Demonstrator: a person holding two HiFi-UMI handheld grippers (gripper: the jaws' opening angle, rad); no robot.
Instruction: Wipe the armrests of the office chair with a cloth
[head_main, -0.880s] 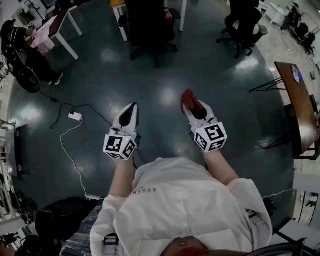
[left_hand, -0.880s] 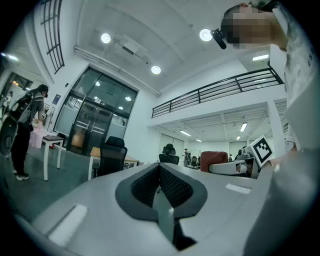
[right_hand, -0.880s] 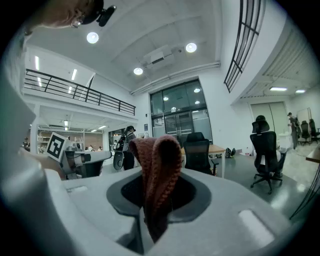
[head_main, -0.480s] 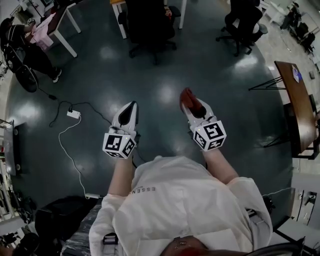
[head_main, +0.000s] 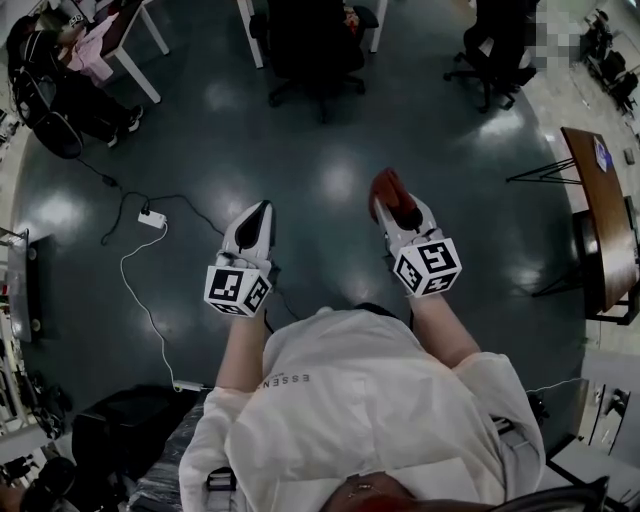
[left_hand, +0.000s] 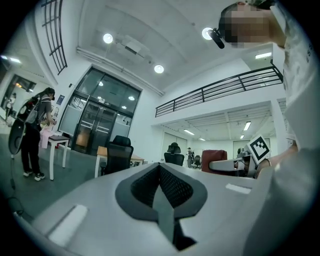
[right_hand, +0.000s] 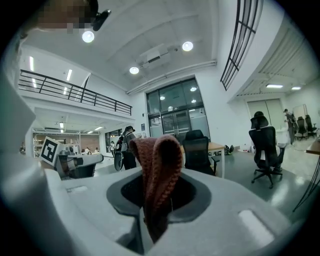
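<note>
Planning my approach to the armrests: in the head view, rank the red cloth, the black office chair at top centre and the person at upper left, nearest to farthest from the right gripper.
1. Red cloth: clamped in the right gripper.
2. Black office chair: ahead, at top centre.
3. Person: far off at the upper left.

A coarse, rib-knitted reddish cloth (right_hand: 156, 162) is pinched in the smooth, matt grey plastic right hand-held gripper (right_hand: 160, 194). The left hand-held gripper (left_hand: 160, 174), of the same plastic, shows dark pads (left_hand: 173, 188) with a fine mesh-like texture. Around the black office chair (head_main: 315, 45) the dark floor (head_main: 330, 175) is glossy and mirrors ceiling lights. Right of the office chair, a bench (head_main: 603, 215) has a wood-look top on thin, dark, metal-looking legs.
</note>
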